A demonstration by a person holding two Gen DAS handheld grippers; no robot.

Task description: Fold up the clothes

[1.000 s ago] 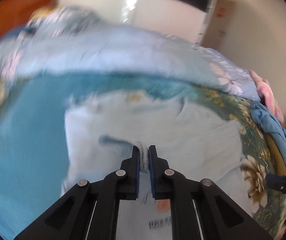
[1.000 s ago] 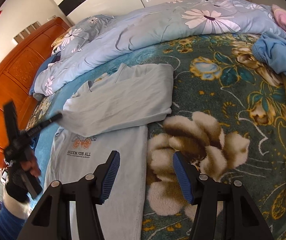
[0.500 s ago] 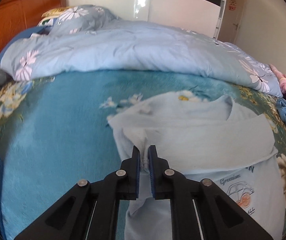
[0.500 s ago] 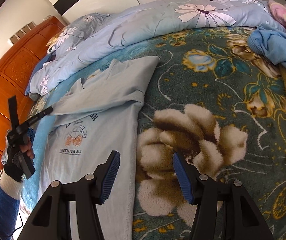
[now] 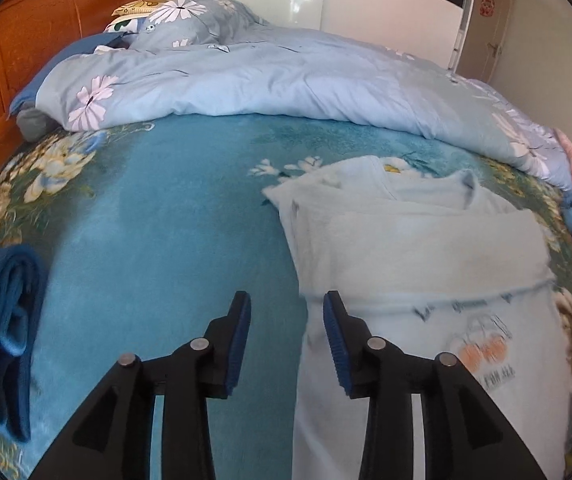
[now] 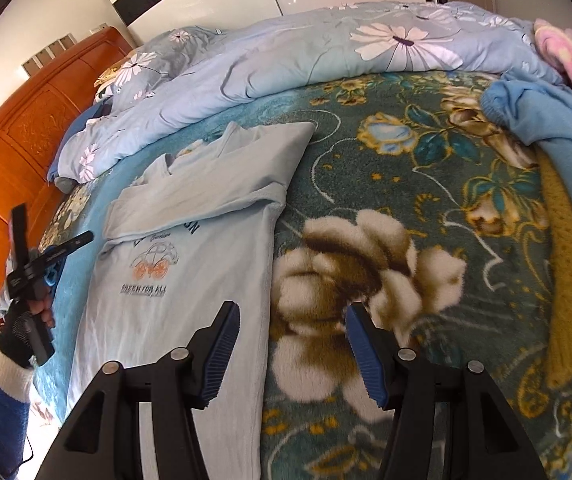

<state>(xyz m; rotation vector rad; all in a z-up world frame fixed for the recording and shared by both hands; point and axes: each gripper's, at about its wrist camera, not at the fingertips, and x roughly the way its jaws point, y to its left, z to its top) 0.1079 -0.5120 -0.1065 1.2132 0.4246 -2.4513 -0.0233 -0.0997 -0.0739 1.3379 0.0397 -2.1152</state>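
A pale blue T-shirt (image 5: 426, 264) with an orange car print lies flat on the bed, both sleeves folded across its chest; it also shows in the right wrist view (image 6: 190, 248). My left gripper (image 5: 286, 312) is open and empty, just above the shirt's left edge. It appears in the right wrist view (image 6: 42, 264), held in a gloved hand left of the shirt. My right gripper (image 6: 292, 336) is open and empty, over the shirt's right hem and the blanket's big flower.
A teal floral blanket (image 5: 158, 216) covers the bed. A rumpled light blue duvet (image 5: 286, 80) lies along the back. A folded dark blue cloth (image 5: 6, 320) sits at left. A blue garment (image 6: 550, 120), a yellow knit (image 6: 570, 280) and a pink cloth (image 6: 566, 52) lie at right. An orange headboard (image 6: 14, 152) stands left.
My left gripper carried the sleeve across the shirt, let it go and opened, drawing back to the left. My right gripper stayed open and shifted slightly.
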